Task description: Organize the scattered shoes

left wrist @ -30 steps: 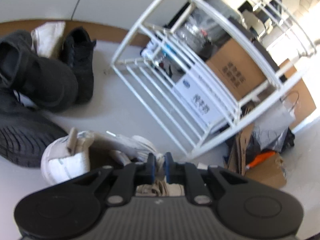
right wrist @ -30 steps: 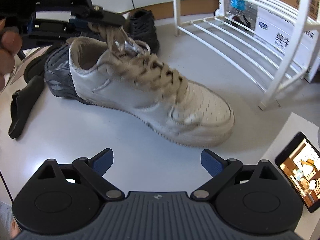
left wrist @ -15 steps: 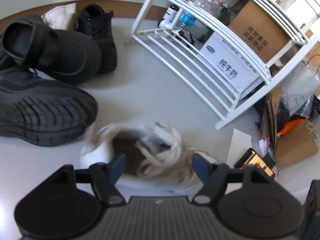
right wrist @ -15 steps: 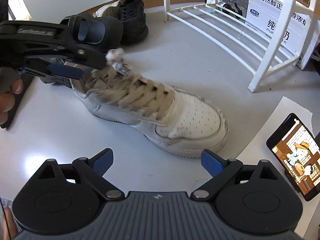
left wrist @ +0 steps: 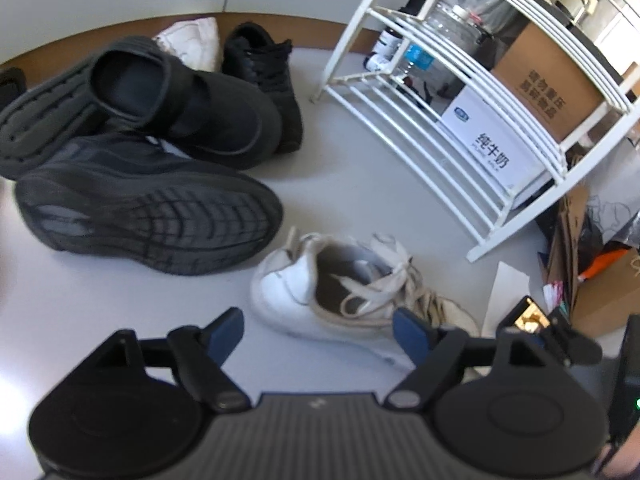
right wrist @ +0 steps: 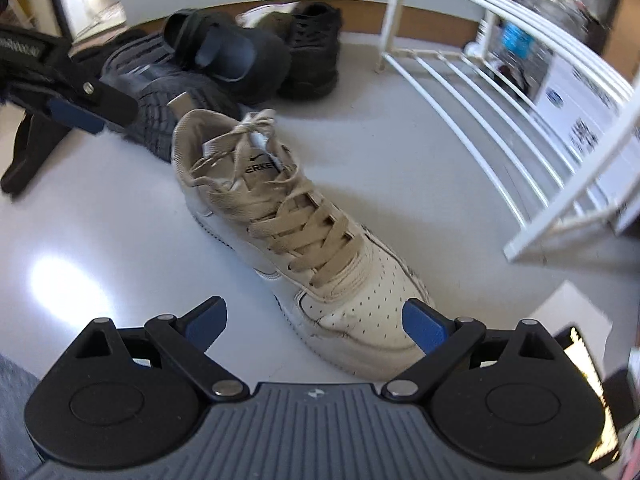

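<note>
A white sneaker (left wrist: 320,292) with beige laces stands upright on the grey floor, its toe (right wrist: 360,320) between the fingers of my open right gripper (right wrist: 314,310), no pad touching it. My left gripper (left wrist: 318,322) hangs just behind the heel with its jaws opening and nothing gripped; its blue-padded finger (right wrist: 76,112) shows at the upper left in the right wrist view. A pile of black shoes lies beyond: one on its side, sole out (left wrist: 148,216), a slip-on (left wrist: 180,112) and a lace-up (left wrist: 264,76). Another white shoe (left wrist: 192,42) lies by the wall.
A white wire shoe rack (left wrist: 440,120) stands to the right with bare shelves (right wrist: 500,128). Behind it are a milk box (left wrist: 488,148), a cardboard box (left wrist: 548,76) and bottles. A lit phone (left wrist: 528,320) lies on paper at the right, near bags and cardboard.
My left gripper let go of the sneaker's laces, opened wide and drew back behind the heel. The sneaker settled onto the floor. The right gripper rolled and stayed open.
</note>
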Available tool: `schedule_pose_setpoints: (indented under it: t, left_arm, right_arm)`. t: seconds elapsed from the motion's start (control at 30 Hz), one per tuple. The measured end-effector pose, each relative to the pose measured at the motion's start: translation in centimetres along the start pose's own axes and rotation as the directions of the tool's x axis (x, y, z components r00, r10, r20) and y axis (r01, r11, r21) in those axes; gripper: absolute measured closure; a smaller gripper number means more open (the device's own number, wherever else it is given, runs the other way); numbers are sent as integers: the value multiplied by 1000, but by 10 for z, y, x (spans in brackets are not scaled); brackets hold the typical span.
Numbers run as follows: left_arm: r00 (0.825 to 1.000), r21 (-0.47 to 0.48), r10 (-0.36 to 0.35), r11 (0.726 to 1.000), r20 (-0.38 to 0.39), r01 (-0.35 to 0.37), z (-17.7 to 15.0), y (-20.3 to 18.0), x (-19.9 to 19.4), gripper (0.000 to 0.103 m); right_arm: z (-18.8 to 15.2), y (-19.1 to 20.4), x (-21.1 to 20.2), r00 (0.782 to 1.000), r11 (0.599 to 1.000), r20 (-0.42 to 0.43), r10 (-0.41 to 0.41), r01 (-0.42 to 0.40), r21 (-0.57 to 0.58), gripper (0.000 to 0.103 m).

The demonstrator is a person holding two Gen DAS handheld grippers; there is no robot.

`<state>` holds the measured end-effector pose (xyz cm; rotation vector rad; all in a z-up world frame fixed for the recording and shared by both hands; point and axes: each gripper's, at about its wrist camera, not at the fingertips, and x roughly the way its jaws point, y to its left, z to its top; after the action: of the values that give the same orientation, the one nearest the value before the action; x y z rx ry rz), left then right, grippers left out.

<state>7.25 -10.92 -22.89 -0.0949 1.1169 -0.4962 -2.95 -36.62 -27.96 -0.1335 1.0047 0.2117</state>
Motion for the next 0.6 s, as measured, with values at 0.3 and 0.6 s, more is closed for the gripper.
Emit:
schedule_pose_setpoints:
  t: [0.3,0.6]
  left_arm:
    - [1000,17,27,999,11,-28,-18,20,-26,15]
    - [996,-78,31,997,80,-25,-17,48,-26,16]
  right_arm:
    - [11,1,20,1000,991,19,5,-2,-137,5]
    - [16,-5,39,999,975,39,17,-7,-223,5]
